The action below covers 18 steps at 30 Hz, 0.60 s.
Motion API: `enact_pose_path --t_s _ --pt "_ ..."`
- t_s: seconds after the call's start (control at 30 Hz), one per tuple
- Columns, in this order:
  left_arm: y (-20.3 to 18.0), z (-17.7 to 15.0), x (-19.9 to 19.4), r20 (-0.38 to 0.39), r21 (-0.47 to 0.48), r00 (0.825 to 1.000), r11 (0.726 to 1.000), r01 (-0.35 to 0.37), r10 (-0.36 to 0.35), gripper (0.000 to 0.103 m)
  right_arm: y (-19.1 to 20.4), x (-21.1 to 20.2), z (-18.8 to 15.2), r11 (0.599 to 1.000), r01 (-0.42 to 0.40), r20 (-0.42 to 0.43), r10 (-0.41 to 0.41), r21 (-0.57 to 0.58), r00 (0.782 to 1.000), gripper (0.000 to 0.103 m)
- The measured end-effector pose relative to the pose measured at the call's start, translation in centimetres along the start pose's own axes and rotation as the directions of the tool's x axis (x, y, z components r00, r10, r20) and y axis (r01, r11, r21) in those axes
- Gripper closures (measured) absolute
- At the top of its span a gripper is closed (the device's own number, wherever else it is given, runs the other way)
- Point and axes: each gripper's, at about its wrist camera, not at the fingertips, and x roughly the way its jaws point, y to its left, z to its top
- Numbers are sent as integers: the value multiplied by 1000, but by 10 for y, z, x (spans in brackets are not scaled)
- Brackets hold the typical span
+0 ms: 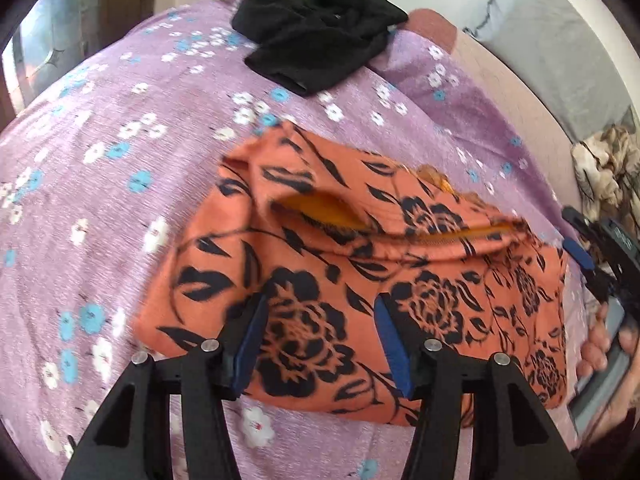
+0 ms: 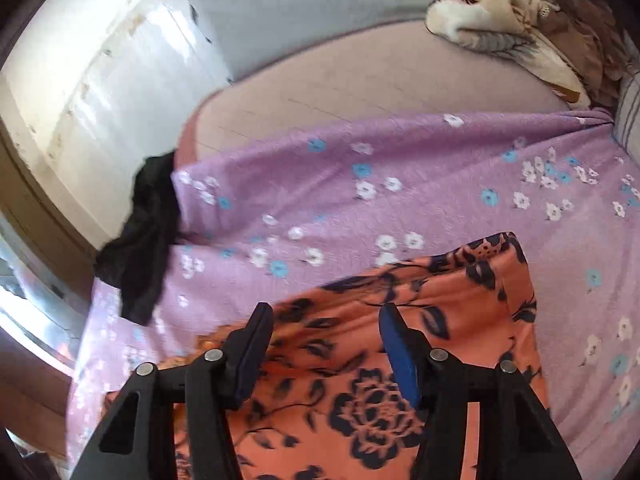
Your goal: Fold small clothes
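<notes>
My left gripper and right gripper hover with jaws wide over the orange garment. It lies folded on the purple sheet, a black garment well beyond.

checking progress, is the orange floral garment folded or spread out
Folded: the orange floral garment lies as a compact layered bundle, a doubled edge across its middle, on the purple sheet.

A folded garment lies on a bedsheet, with a second, crumpled garment behind it at the sheet's far edge. A bunched blanket sits well apart on the mattress.
</notes>
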Motion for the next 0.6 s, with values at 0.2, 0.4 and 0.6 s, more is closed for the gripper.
enact_pose_path --t_s 0.2,0.4,0.6 --pt "50 18 -17 80 -192 989 976 -106 123 47 80 11 -105 953 -172 -336 81 -249 938 44" --pt "73 21 -17 48 -259 992 961 -96 113 47 161 82 -122 885 -89 -315 -68 -458 947 45" --pt "79 26 -20 42 -276 995 958 -75 90 47 168 107 -27 993 -5 -96 -7 -119 995 44"
